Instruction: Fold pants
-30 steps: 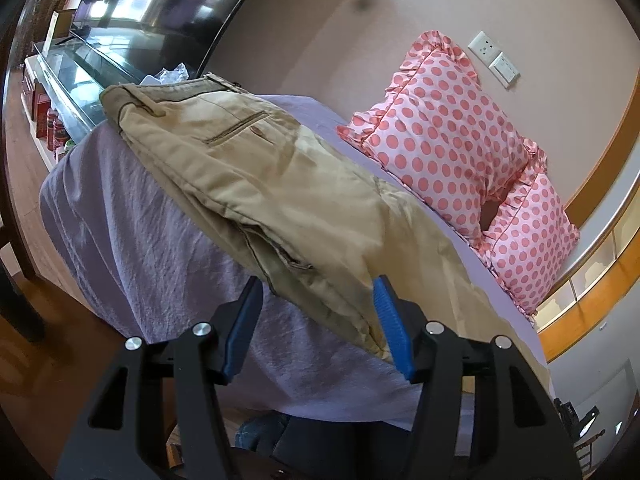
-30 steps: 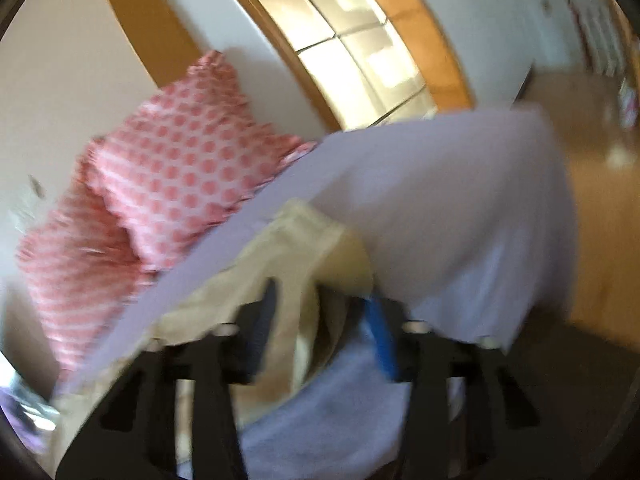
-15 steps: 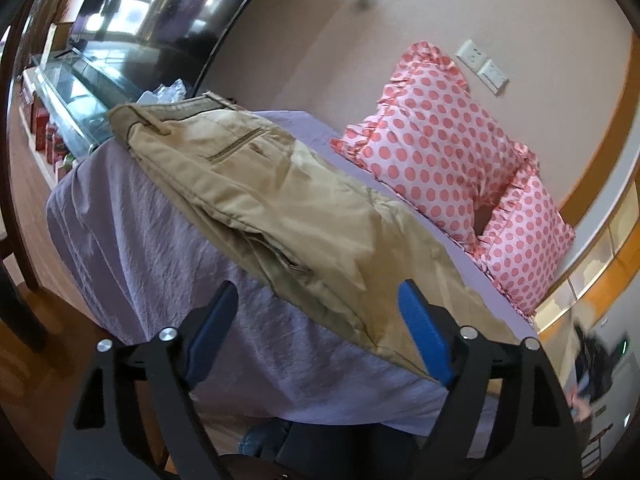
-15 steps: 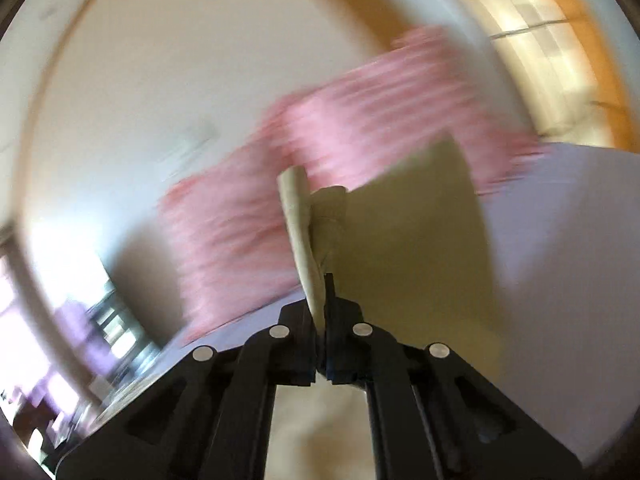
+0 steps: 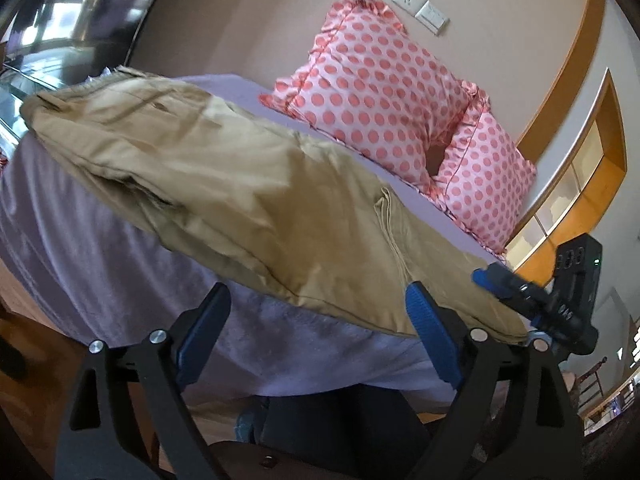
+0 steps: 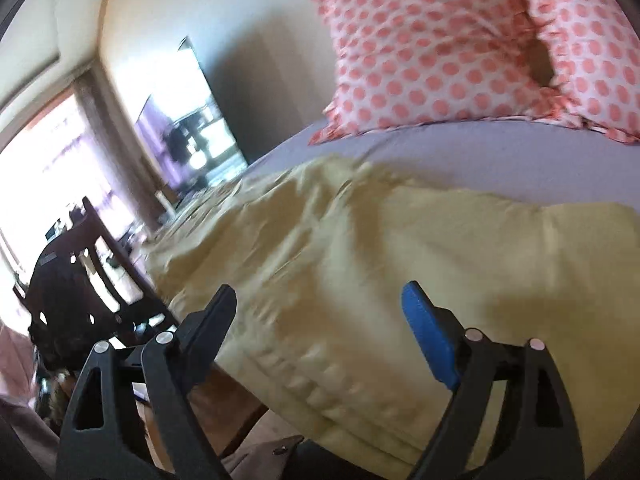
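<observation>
Tan pants lie folded over on the lilac bed sheet, waistband at the far left, the folded end near the front edge. My left gripper is open and empty just in front of the pants' near edge. My right gripper is open and empty, hovering over the pants near their front edge. The right gripper also shows in the left wrist view, at the pants' right end.
Two pink polka-dot pillows lean against the wall at the back of the bed. A dark TV and glass cabinet stand to the left. A dark wooden chair stands off the bed's left side.
My right gripper was shut on the pants' leg end and carried it over; it has let go and opened. My left gripper opened wider and moved right along the pants.
</observation>
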A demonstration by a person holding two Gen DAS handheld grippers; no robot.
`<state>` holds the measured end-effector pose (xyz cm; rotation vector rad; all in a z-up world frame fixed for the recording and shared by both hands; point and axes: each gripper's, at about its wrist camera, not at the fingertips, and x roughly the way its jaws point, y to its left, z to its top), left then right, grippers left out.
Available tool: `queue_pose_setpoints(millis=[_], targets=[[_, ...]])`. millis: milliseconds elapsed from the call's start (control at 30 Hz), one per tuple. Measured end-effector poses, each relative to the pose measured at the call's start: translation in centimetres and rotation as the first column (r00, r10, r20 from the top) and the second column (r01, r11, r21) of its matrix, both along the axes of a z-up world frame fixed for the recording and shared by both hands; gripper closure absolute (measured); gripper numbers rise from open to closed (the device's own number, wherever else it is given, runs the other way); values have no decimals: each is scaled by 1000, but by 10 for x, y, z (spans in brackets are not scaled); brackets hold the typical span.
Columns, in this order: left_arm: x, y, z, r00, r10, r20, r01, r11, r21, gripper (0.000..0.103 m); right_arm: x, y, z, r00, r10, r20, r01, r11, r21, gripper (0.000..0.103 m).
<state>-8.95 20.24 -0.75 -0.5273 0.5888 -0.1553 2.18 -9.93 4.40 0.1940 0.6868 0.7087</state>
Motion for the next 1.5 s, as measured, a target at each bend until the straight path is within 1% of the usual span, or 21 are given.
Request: queue_pose_setpoints(millis=[267,400,467,567,667,733,767,800,867,900,933,1033,1100,1167,1233,1300,1333,1367,1433,1467,1500], targets=[[20,11,-3,998,46,-45,-49,996,-74,12,8,-16,-9,997,-42,-62,45,998,47,15],[14,32,9,992,129,-6,-130,988,-80,14,9,-15,-14,996,-43,-74,47,998,46,15],[17,48,11,984,177,-18,-178,980,-92,14,10,-15,-17,995,-47,-84,51,998,48,15],[22,80,12,969,245,-27,-246,956,-158,17,10,-17,-20,994,-51,-92,56,997,57,15],[24,114,10,941,335,-44,-337,918,-212,22,9,-20,-20,995,-57,-85,63,996,67,15],[25,134,6,928,369,-56,-370,888,-272,33,10,-22,-21,995,-60,-85,66,995,78,15],[25,145,3,922,382,-64,-382,868,-317,35,10,-22,-22,995,-60,-85,67,995,79,14],[23,153,0,915,397,-76,-397,849,-349,42,10,-22,-22,995,-60,-85,66,995,79,14],[22,165,-5,902,422,-96,-426,824,-373,54,9,-22,-22,995,-56,-80,62,995,80,14],[24,169,-6,895,434,-106,-441,823,-357,68,9,-22,-22,995,-55,-78,61,995,81,14],[25,170,-7,890,440,-119,-453,825,-338,88,9,-23,-22,996,-53,-75,59,995,84,14],[33,161,9,884,452,-121,-468,855,-224,91,8,-32,-21,996,-68,-64,74,992,104,14],[43,137,48,901,431,-47,-433,899,-61,92,7,-45,-19,994,-100,-51,106,987,125,14],[59,101,86,932,362,22,-363,931,50,93,5,-66,-14,987,-157,-31,160,974,158,14],[72,60,118,960,268,83,-278,949,150,93,2,-90,-10,974,-228,-15,227,957,182,14],[85,-7,149,983,95,159,-136,952,273,92,-1,-113,-7,954,-300,-6,295,934,203,14],[88,-31,155,983,25,180,-81,947,310,92,-4,-128,-6,937,-350,-6,343,915,214,14],[88,-73,161,974,-99,204,18,930,366,92,-6,-143,-5,920,-392,-8,384,895,227,14],[88,-130,158,942,-268,202,154,881,448,91,-12,-169,-3,886,-464,-20,454,856,250,14],[87,-168,145,916,-365,166,236,826,512,90,-16,-181,-3,868,-496,-28,485,834,262,14],[87,-192,132,898,-420,129,284,779,558,90,-18,-190,-3,857,-515,-37,504,820,270,14]])
